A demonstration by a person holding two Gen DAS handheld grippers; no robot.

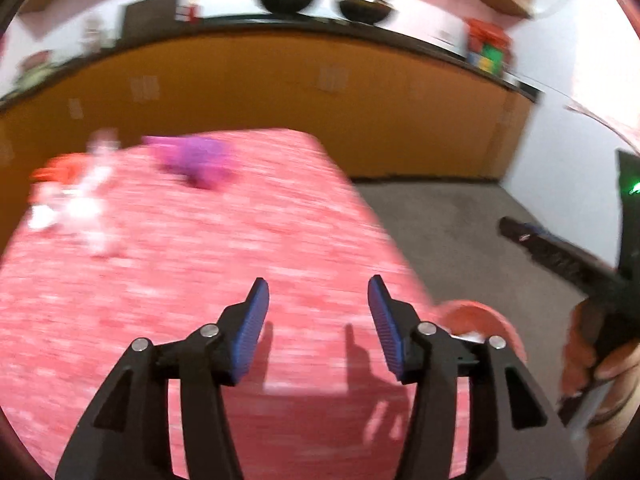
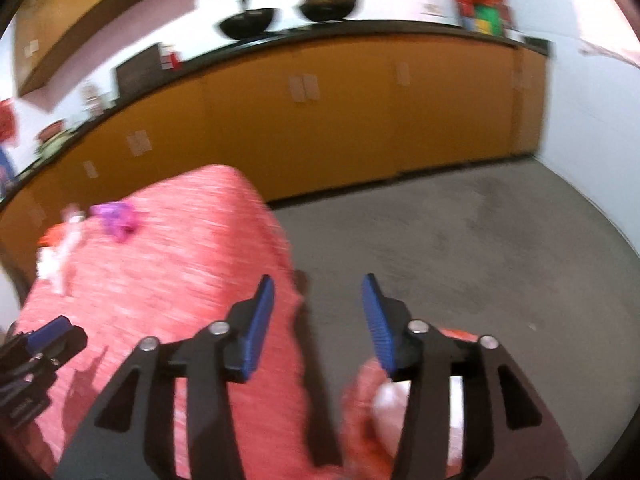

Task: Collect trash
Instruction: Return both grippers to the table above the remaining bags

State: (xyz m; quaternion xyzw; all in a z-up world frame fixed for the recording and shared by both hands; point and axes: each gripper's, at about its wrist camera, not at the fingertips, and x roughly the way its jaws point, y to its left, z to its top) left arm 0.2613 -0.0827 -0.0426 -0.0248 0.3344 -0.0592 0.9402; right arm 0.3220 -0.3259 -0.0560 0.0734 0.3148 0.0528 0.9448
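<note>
Both hand-held grippers, left [image 1: 318, 300] and right [image 2: 318, 300], gape empty above a red-clothed counter [image 1: 200, 300]. Blurred trash [image 1: 76, 200] lies far left; orange cabinets [image 2: 360, 120] line the room.

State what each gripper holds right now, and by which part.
Nothing. The left gripper and the right gripper both stand open with empty space between their pads.
</note>
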